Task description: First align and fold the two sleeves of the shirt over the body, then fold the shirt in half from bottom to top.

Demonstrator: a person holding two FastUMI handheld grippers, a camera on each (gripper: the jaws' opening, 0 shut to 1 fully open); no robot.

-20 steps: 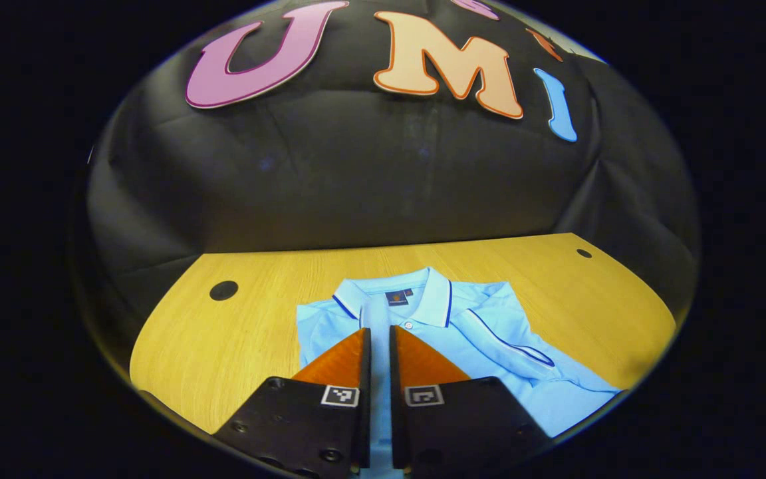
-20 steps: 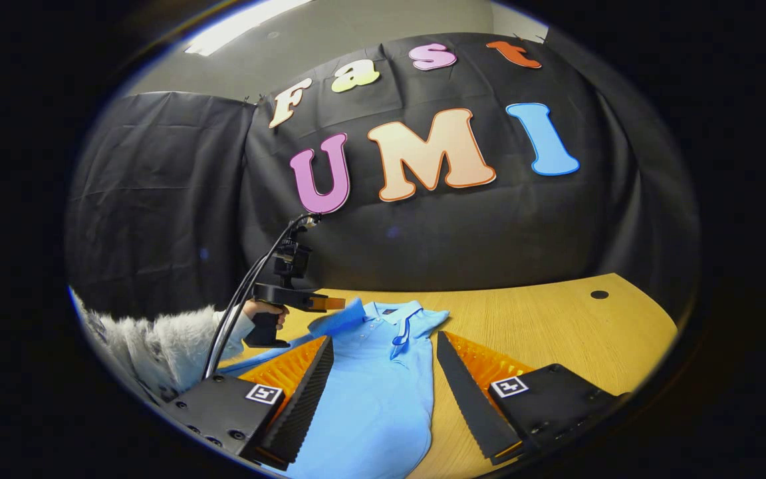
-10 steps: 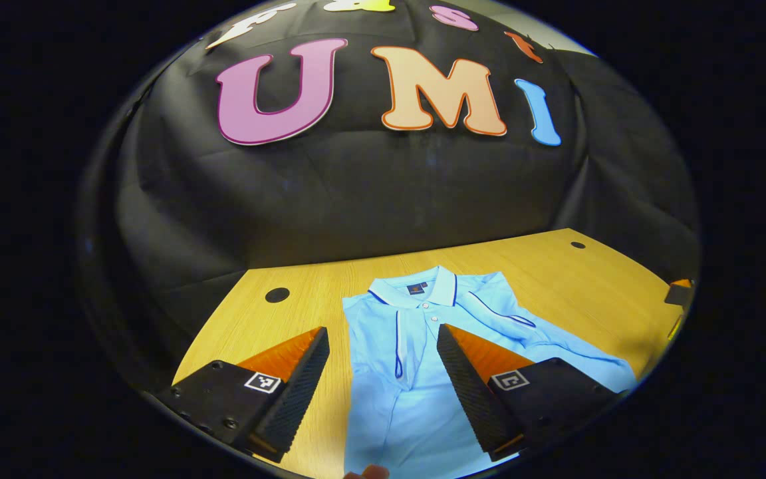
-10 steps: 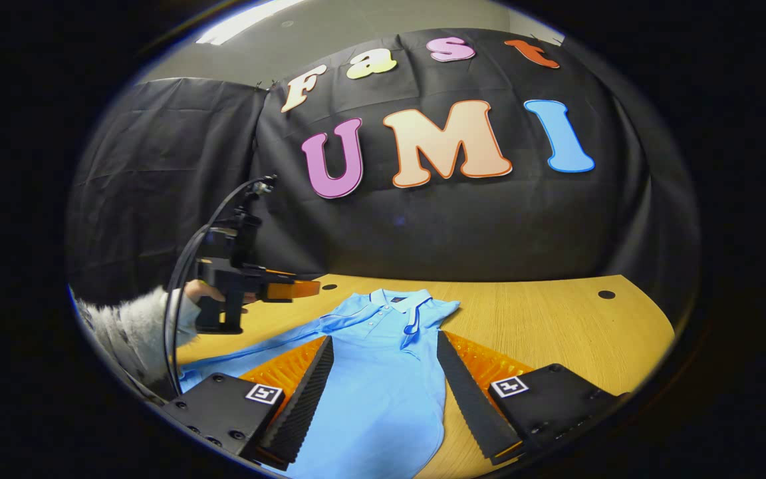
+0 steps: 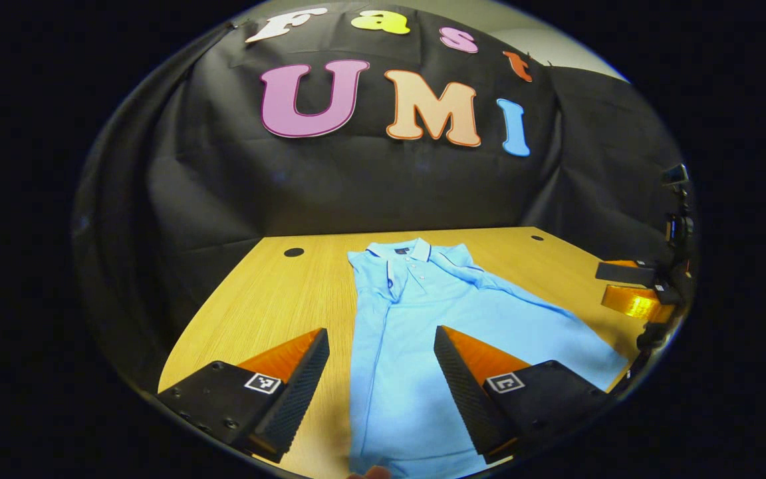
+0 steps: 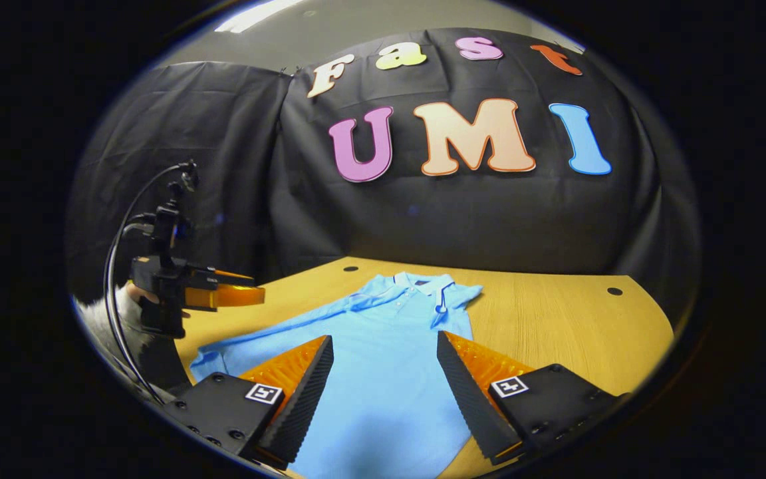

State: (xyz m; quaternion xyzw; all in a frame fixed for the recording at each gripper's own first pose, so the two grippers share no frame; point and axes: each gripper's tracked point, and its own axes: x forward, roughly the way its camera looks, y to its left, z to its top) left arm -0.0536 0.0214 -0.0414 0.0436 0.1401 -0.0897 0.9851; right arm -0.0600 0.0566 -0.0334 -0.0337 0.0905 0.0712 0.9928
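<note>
The light blue polo shirt (image 5: 423,319) lies flat on the wooden table (image 5: 270,299), collar (image 5: 399,250) at the far end. Both sleeves lie folded in over the body; the dark-piped cuff of one (image 5: 388,276) rests near the placket. My left gripper (image 5: 380,330) hovers open above the lower body with nothing between its fingers. In the right gripper view the shirt (image 6: 383,346) lies ahead, and my right gripper (image 6: 385,336) stands open over its lower part, holding nothing. The left gripper (image 6: 250,286) hangs off the shirt's left side, held by a hand in a fuzzy sleeve (image 6: 100,316).
Bare table (image 6: 556,319) stretches to the right of the shirt, with round cable holes (image 6: 614,291) (image 5: 294,252) near the back. The right gripper (image 5: 616,287) shows at the table's right edge. The black cloth wall closes the back. A fingertip (image 5: 373,474) pokes in at the bottom.
My left gripper has gone from shut to open and has drawn back from the collar area toward the hem. The sleeve it was on now lies on the body. The right gripper shifted slightly.
</note>
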